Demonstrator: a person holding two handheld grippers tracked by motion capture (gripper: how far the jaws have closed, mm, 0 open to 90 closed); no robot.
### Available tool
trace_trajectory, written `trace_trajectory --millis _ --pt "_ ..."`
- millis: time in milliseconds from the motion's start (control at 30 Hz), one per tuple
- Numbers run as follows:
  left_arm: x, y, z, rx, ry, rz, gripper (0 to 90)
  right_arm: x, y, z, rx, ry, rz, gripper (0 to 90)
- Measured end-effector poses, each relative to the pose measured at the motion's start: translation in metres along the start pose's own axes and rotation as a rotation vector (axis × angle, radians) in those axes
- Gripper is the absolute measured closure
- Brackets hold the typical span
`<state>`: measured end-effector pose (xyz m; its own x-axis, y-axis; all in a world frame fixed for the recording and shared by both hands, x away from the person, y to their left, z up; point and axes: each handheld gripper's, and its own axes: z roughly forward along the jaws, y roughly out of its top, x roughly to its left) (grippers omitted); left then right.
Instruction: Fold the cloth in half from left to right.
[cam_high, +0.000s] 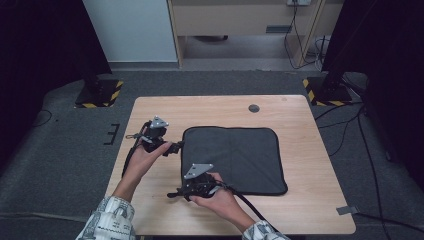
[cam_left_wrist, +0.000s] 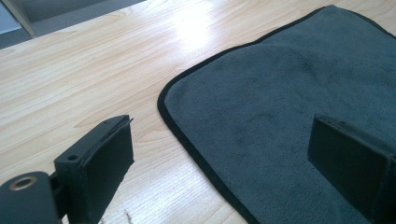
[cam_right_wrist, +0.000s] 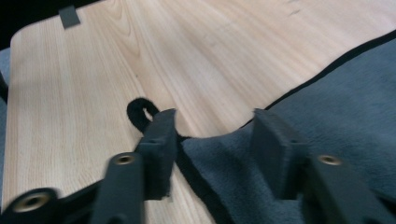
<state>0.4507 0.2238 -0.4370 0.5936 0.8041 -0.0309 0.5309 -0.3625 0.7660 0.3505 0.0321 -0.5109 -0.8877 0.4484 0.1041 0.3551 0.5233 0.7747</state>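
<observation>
A dark grey cloth with a black hem lies flat on my wooden bench, a little right of the middle, its near edge close to the bench's near side.

My left tongs sit at the cloth's far left corner, held in my left hand. In the left gripper view the tongs are spread wide: one jaw stands over bare wood just left of the hem, the other over the grey pile, and the rounded corner of the cloth lies between them. Neither pad presses on the fabric, so that side grips nothing.

My right tongs are at the cloth's near left corner, held in my right hand, with the cable trailing off toward the near right. In the right gripper view the jaws stand partly apart, with the corner of the cloth bunched up between them. The fabric there is lifted and rumpled rather than flat, and a small black hanging loop pokes out just beyond the left jaw, above the wood. The left jaw touches the hem; whether both pads are really squeezing the cloth I cannot tell, because a gap shows beside the right pad.

A small dark round plug sits in the bench top beyond the cloth's far edge.
</observation>
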Motion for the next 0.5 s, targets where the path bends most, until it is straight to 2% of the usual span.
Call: trace_trajectory --millis 167,367,500 --pt "0.000 0.000 0.000 -0.002 0.000 -0.003 6.5 0.003 -0.002 0.010 0.025 -0.014 -0.004 37.0" --pt "-0.002 0.001 0.002 0.001 -0.006 0.004 6.6 0.004 -0.005 0.024 0.075 -0.011 -0.003 31.9" --pt "-0.003 0.001 0.004 0.002 -0.010 0.007 6.7 0.006 -0.004 0.026 0.084 -0.022 -0.010 31.2"
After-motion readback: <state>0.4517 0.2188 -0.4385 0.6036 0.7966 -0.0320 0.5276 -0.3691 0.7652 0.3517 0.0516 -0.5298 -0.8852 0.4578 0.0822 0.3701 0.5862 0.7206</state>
